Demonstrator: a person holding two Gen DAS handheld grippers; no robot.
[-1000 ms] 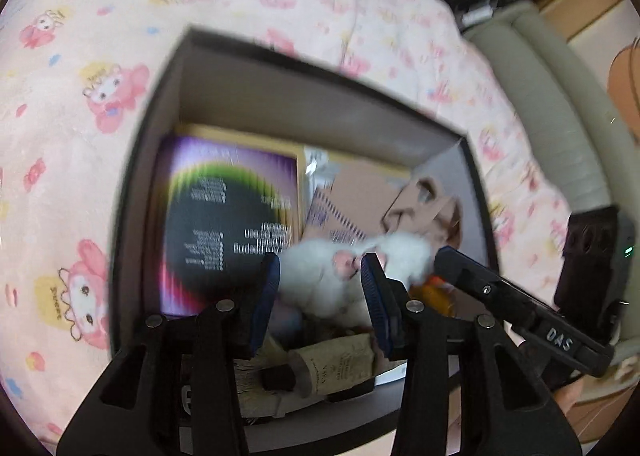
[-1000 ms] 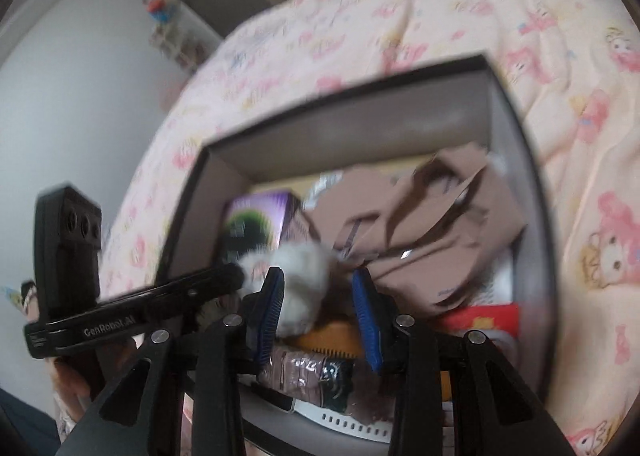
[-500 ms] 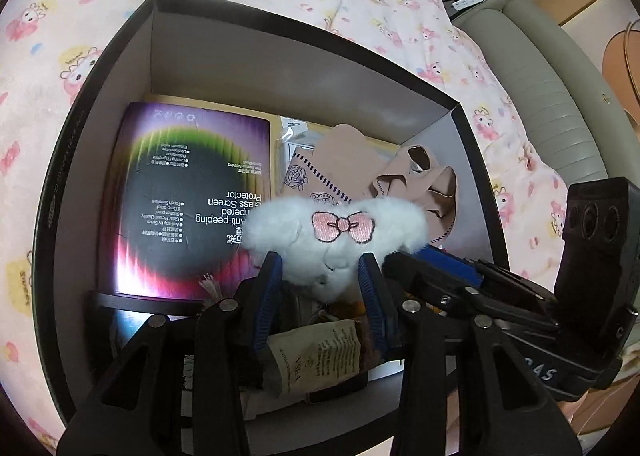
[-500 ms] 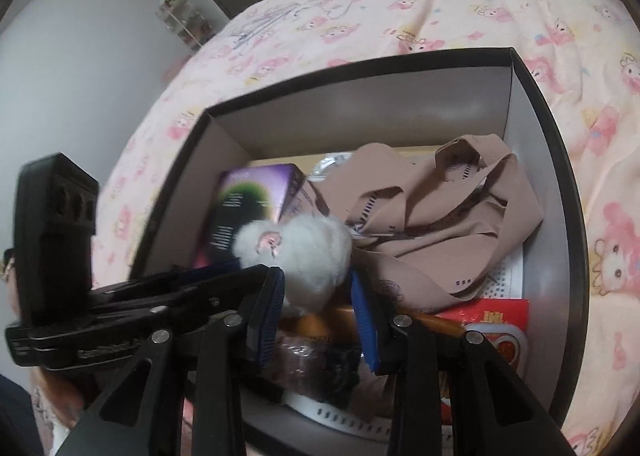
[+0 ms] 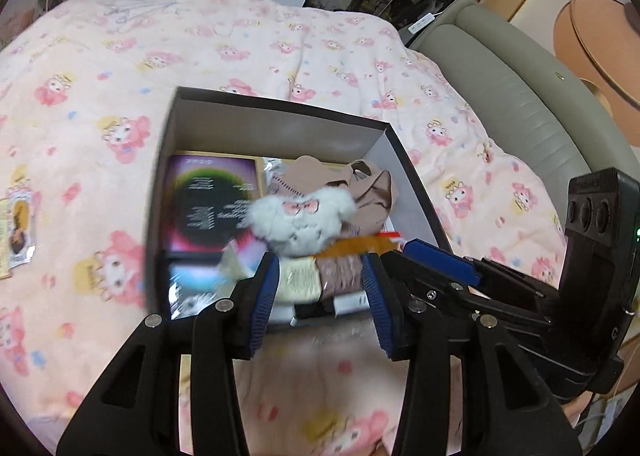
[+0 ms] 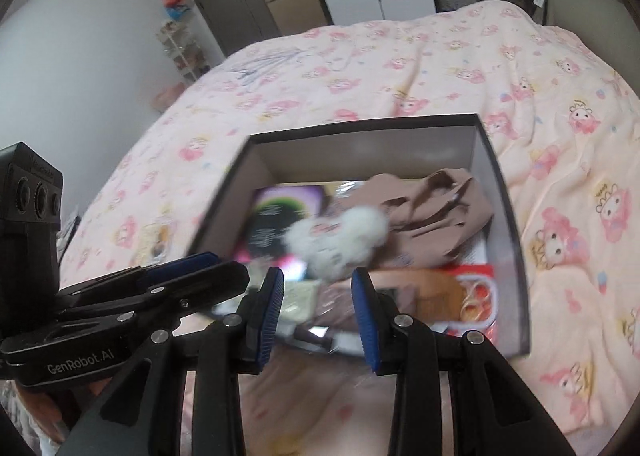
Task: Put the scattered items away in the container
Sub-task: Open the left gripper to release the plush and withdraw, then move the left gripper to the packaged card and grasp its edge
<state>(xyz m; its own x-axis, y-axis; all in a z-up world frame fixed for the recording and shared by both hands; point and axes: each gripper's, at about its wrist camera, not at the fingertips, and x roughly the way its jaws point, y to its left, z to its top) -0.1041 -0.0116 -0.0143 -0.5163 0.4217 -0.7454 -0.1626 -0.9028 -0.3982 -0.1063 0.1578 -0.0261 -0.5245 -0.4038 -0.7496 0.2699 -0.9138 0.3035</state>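
A dark cardboard box sits on the pink bedspread, holding a purple-and-black packet, brown cloth, a red pack and a white fluffy toy with a pink bow on top. My left gripper is open and empty, above the box's near edge. My right gripper is open and empty too, beside it. Each gripper shows in the other's view.
A small snack packet lies on the bedspread left of the box. A grey padded headboard runs along the right. A door and shelves stand beyond the bed.
Both grippers have pulled back and up from the box. The fluffy toy, between the left gripper's fingers before, now lies free in the box.
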